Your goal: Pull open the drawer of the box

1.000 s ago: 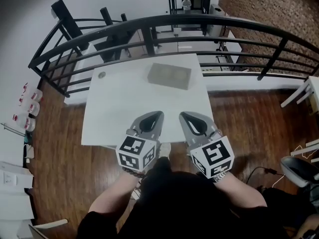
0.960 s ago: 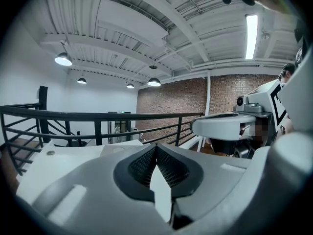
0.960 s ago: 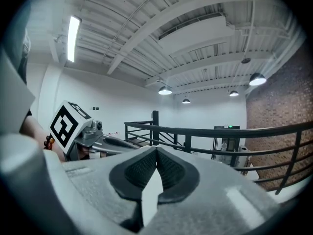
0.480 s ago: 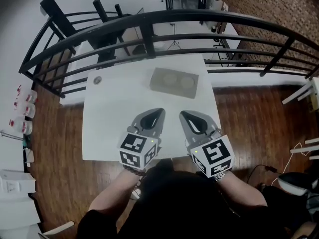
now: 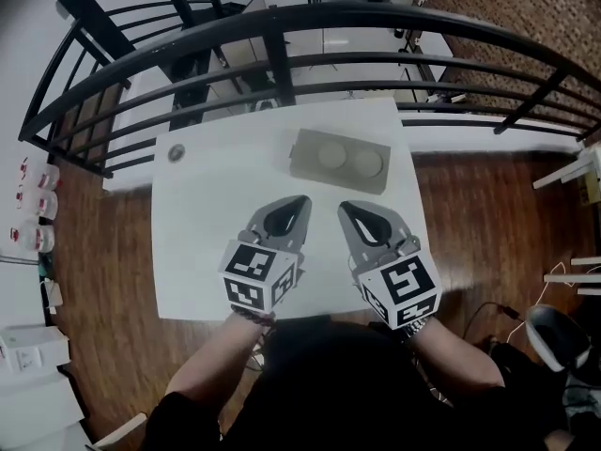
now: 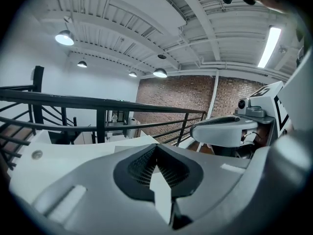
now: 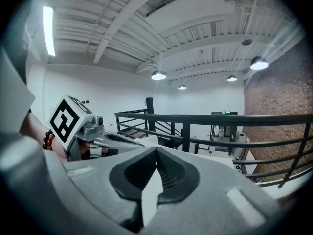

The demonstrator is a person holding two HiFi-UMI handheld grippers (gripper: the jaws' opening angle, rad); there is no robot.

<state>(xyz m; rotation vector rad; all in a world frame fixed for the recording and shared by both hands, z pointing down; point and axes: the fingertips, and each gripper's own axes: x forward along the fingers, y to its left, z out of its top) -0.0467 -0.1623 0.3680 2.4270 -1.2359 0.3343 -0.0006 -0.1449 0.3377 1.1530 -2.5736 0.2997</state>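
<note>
Head view: the box (image 5: pixel 340 161) lies flat on the far right part of the white bench (image 5: pixel 202 252). Its long axis runs left to right across me, with the right end turned a little nearer. Two round shapes show on its top. I cannot tell which face carries the drawer. My left gripper (image 5: pixel 300 199) and right gripper (image 5: pixel 344 206) hang side by side over the near half of the bench. Both point away from me toward the box and stand apart from it. A small round disc (image 5: pixel 176 153) sits near the far left corner of the bench, well apart from the box. A black railing (image 5: pixel 282 22) curves past the far edge.

Left gripper view: my fingers (image 6: pixel 88 180) meet at their tips, leaving only a teardrop hollow behind the ribbed pads. Nothing is held and nothing is touched; pale bench top shows through the hollow. The right gripper shows just beside, at the right of this view.

Right gripper view: these fingers (image 7: pixel 234 190) are also together at the tips, with nothing between them. The left gripper, with its marker cube, shows at the left, and the railing runs across behind.
</note>
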